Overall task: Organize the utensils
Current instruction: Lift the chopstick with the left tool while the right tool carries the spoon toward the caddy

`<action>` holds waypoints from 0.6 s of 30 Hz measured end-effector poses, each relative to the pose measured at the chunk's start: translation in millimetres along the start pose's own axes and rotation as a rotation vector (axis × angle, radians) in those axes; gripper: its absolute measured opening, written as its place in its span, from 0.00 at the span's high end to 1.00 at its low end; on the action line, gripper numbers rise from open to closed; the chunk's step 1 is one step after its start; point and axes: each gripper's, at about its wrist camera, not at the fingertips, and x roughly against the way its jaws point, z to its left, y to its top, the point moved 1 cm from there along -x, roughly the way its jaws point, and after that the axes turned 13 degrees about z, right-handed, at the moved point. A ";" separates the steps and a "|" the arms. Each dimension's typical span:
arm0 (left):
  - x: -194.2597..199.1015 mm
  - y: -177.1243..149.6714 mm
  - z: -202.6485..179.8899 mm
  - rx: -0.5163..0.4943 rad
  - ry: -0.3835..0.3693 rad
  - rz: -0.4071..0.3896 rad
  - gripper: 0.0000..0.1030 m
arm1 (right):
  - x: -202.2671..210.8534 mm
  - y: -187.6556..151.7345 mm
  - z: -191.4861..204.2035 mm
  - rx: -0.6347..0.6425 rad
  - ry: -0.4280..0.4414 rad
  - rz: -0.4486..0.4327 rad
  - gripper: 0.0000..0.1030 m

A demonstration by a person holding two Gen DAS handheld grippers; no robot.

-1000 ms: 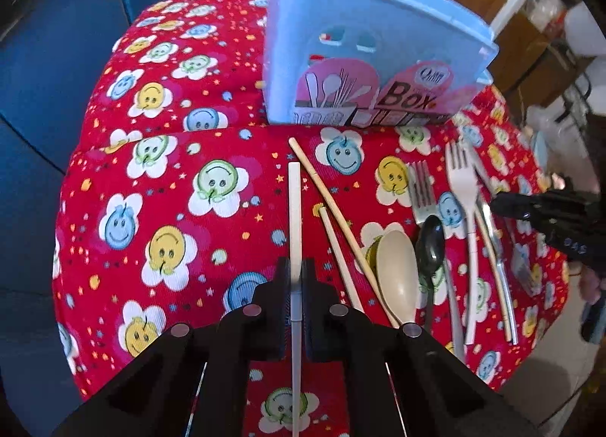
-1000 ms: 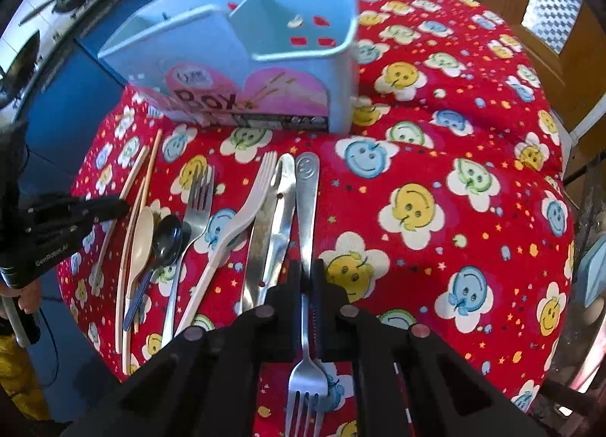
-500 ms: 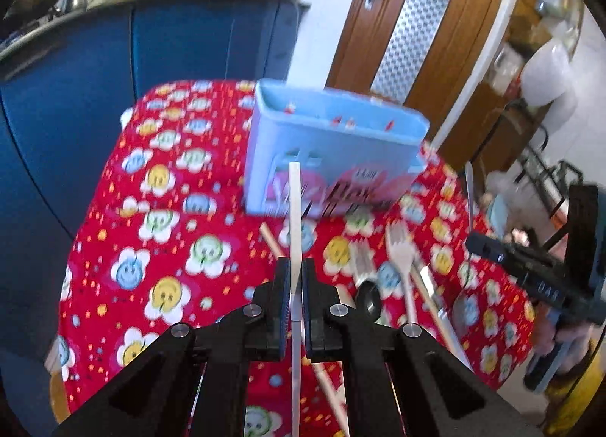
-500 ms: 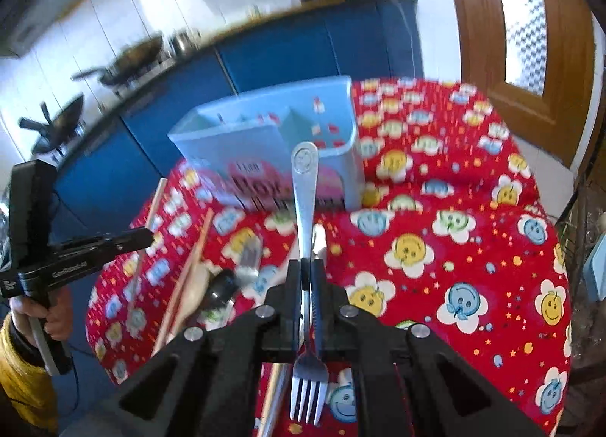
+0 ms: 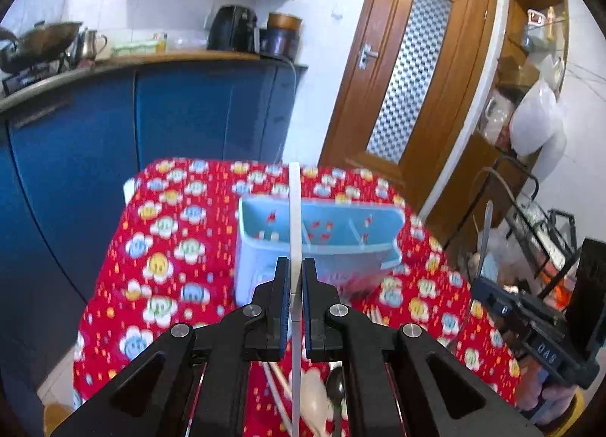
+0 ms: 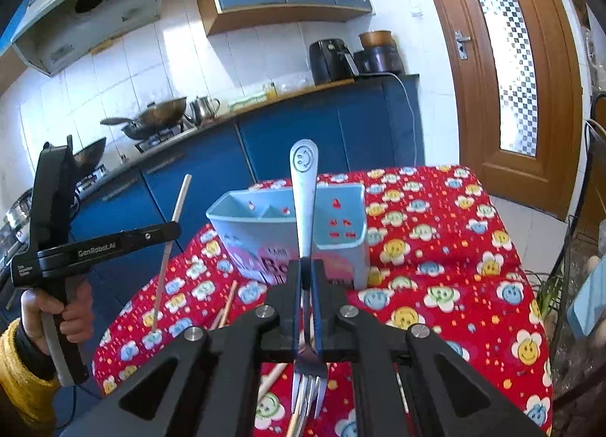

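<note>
My left gripper [image 5: 294, 266] is shut on a white chopstick [image 5: 294, 209] and holds it upright above the table, in front of the light blue utensil box [image 5: 333, 232]. It also shows in the right wrist view [image 6: 172, 227] with the chopstick [image 6: 174, 225]. My right gripper [image 6: 307, 266] is shut on a metal fork [image 6: 305, 194], handle up and tines down, in front of the box [image 6: 341, 225]. The right gripper also shows in the left wrist view [image 5: 483, 287] with the fork [image 5: 485, 232]. A cream spoon [image 5: 314, 395] and a dark spoon [image 5: 335, 391] lie below my left gripper.
The table has a red smiley-flower cloth [image 6: 435, 247]. More wooden chopsticks [image 6: 227, 304] lie on it. Blue kitchen cabinets [image 5: 170, 111] stand behind the table, a wooden door [image 5: 409, 69] to the right, and a wire rack [image 5: 538, 217] at the far right.
Both grippers have lifted their utensils off the cloth and tipped them upright, rising well above the table. The box now sits lower in both views.
</note>
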 end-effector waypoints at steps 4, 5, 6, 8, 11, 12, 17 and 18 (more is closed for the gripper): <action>4.3 22.1 -7.0 -0.024 0.057 -0.057 0.95 | -1.3 12.8 -0.9 0.001 -0.002 -0.022 0.94; 3.5 29.1 -7.2 -0.024 0.061 -0.069 0.95 | -2.2 15.7 -1.0 0.004 -0.001 -0.028 0.94; 2.8 34.3 -7.0 -0.018 0.058 -0.076 0.95 | -2.9 19.4 -1.8 0.002 0.002 -0.034 0.94; 0.1 46.4 -5.9 -0.006 0.054 -0.090 0.95 | -4.3 27.2 -2.8 0.002 0.013 -0.045 0.94; -2.1 61.9 -7.4 -0.001 0.074 -0.125 0.95 | -8.0 43.0 -4.1 0.011 0.011 -0.070 0.94; -3.7 68.6 -8.3 -0.003 0.082 -0.150 0.95 | -9.4 47.4 -4.2 0.015 0.012 -0.076 0.94; -14.8 88.1 -7.6 0.024 0.122 -0.267 0.95 | -23.6 72.1 -6.7 0.025 0.012 -0.113 0.94; -17.9 90.5 -6.7 0.029 0.128 -0.286 0.95 | -27.6 77.0 -7.8 0.025 0.013 -0.122 0.94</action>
